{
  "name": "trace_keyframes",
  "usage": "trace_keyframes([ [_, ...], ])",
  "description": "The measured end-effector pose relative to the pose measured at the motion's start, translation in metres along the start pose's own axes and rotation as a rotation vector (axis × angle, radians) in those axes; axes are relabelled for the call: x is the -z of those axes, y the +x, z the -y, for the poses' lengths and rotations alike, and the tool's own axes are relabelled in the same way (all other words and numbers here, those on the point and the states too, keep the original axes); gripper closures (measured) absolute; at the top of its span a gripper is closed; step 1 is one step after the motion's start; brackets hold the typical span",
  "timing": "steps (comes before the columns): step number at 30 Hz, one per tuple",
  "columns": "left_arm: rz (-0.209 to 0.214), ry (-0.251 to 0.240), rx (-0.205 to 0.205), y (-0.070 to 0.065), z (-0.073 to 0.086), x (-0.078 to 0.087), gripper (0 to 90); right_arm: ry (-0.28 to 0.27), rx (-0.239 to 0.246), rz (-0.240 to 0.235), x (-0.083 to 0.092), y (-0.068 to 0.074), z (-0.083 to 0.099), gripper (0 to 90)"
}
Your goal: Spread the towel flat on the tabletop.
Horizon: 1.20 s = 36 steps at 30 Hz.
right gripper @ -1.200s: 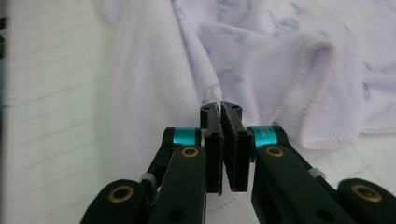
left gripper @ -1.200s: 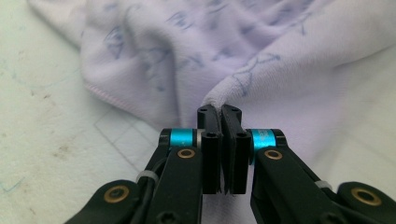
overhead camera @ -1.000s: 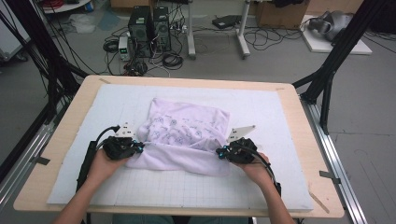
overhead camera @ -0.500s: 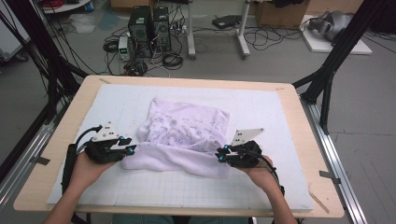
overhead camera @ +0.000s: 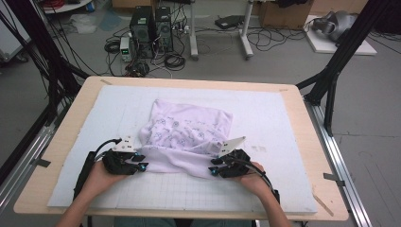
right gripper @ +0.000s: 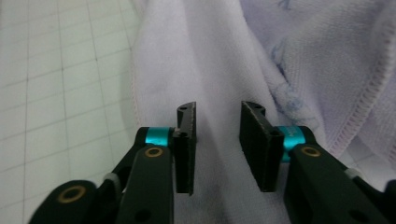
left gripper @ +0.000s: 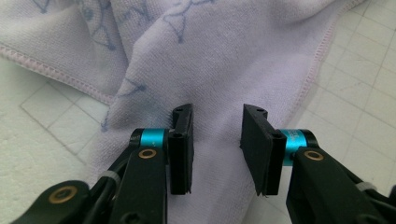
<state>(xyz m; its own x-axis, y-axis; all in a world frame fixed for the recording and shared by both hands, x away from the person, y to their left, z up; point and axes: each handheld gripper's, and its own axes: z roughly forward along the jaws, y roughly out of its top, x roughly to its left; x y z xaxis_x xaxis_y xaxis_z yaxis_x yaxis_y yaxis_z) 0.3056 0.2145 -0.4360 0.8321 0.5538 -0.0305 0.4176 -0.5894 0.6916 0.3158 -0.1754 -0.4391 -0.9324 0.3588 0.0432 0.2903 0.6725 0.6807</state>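
Observation:
A lilac towel with a blue print lies folded on the white grid mat, its plain near fold toward the person. My left gripper sits at the fold's left end. Its jaws have just been opening; in the left gripper view the gripper stands open over the towel, and the pads do not press it. My right gripper is at the fold's right end. It has also just been opening, and in the right gripper view the gripper hovers open above the cloth.
The mat covers a wooden table. Black frame posts rise at the table's far corners. Computer towers and cables stand on the floor beyond the far edge. Bare mat lies left, right and in front of the towel.
Both hands have shifted slightly toward the person. The left gripper swung out to the left and came back to the fold's end. The towel stays where it was.

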Motion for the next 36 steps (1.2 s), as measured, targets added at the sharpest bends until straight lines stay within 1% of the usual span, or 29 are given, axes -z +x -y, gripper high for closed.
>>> trace_keyframes([
  [2, -0.006, 0.0, 0.0, 0.0, 0.0, 0.0, 64.1, -0.022, -0.021, 0.0, 0.0, -0.001, 0.002, 71.3],
  [3, -0.012, -0.002, 0.0, 0.0, 0.0, 0.0, 66.3, -0.023, -0.017, 0.009, 0.0, -0.001, 0.003, 72.8],
  [5, -0.025, -0.005, -0.003, 0.0, 0.0, 0.0, 74.8, -0.02, -0.005, 0.012, 0.0, 0.0, 0.002, 77.8],
  [6, -0.027, -0.009, -0.006, 0.0, 0.0, -0.001, 81.2, -0.017, 0.002, 0.012, 0.0, 0.001, 0.002, 83.7],
  [7, -0.018, -0.009, -0.012, 0.0, 0.0, -0.001, 84.8, -0.017, 0.009, 0.0, -0.001, 0.002, 0.002, 85.6],
  [8, -0.024, -0.006, -0.018, -0.001, -0.001, -0.001, 86.9, -0.017, 0.007, 0.0, -0.001, 0.002, 0.002, 86.1],
  [10, -0.03, -0.003, -0.025, -0.003, -0.001, 0.0, 87.9, -0.02, -0.005, -0.006, 0.0, 0.002, 0.002, 86.7],
  [13, -0.019, -0.013, -0.027, -0.006, -0.001, 0.005, 88.2, -0.024, -0.011, -0.02, 0.001, 0.002, 0.002, 87.0],
  [14, -0.018, -0.027, -0.021, -0.008, -0.002, 0.008, 88.2, -0.03, -0.01, -0.025, 0.002, 0.002, 0.002, 87.0],
  [16, -0.022, -0.065, -0.024, -0.012, -0.003, 0.015, 88.3, -0.04, -0.001, -0.034, 0.005, 0.005, 0.001, 87.0],
  [19, -0.02, -0.107, -0.017, -0.019, -0.003, 0.028, 88.3, -0.058, 0.01, -0.027, 0.014, 0.009, 0.0, 87.0],
  [20, -0.015, -0.114, -0.026, -0.023, -0.003, 0.031, 88.3, -0.065, 0.008, -0.028, 0.017, 0.011, 0.0, 87.0],
  [21, -0.019, -0.117, -0.037, -0.026, -0.003, 0.035, 88.3, -0.071, 0.018, -0.027, 0.02, 0.013, -0.001, 87.0],
  [24, -0.018, -0.134, -0.05, -0.037, -0.002, 0.046, 88.4, -0.09, 0.035, -0.029, 0.031, 0.023, -0.002, 87.0],
  [26, -0.016, -0.156, -0.056, -0.045, -0.001, 0.055, 88.4, -0.101, 0.055, -0.034, 0.037, 0.031, -0.002, 87.0],
  [27, -0.016, -0.162, -0.064, -0.05, -0.001, 0.06, 88.4, -0.1, 0.061, -0.035, 0.041, 0.035, -0.001, 87.0],
  [30, -0.01, -0.16, -0.087, -0.062, 0.002, 0.074, 88.4, -0.112, 0.086, -0.05, 0.053, 0.048, -0.001, 87.0],
  [32, 0.017, -0.164, -0.095, -0.071, 0.004, 0.082, 88.4, -0.129, 0.099, -0.081, 0.064, 0.057, -0.002, 87.0],
  [33, 0.046, -0.172, -0.095, -0.074, 0.005, 0.085, 88.2, -0.152, 0.108, -0.103, 0.069, 0.061, -0.003, 86.8],
  [34, 0.07, -0.181, -0.096, -0.075, 0.006, 0.088, 87.1, -0.165, 0.116, -0.133, 0.074, 0.064, -0.003, 85.4],
  [35, 0.075, -0.195, -0.091, -0.076, 0.006, 0.089, 81.8, -0.178, 0.116, -0.141, 0.077, 0.065, -0.003, 80.8],
  [36, 0.071, -0.193, -0.095, -0.075, 0.005, 0.089, 74.0, -0.184, 0.111, -0.125, 0.08, 0.064, -0.003, 78.6],
])
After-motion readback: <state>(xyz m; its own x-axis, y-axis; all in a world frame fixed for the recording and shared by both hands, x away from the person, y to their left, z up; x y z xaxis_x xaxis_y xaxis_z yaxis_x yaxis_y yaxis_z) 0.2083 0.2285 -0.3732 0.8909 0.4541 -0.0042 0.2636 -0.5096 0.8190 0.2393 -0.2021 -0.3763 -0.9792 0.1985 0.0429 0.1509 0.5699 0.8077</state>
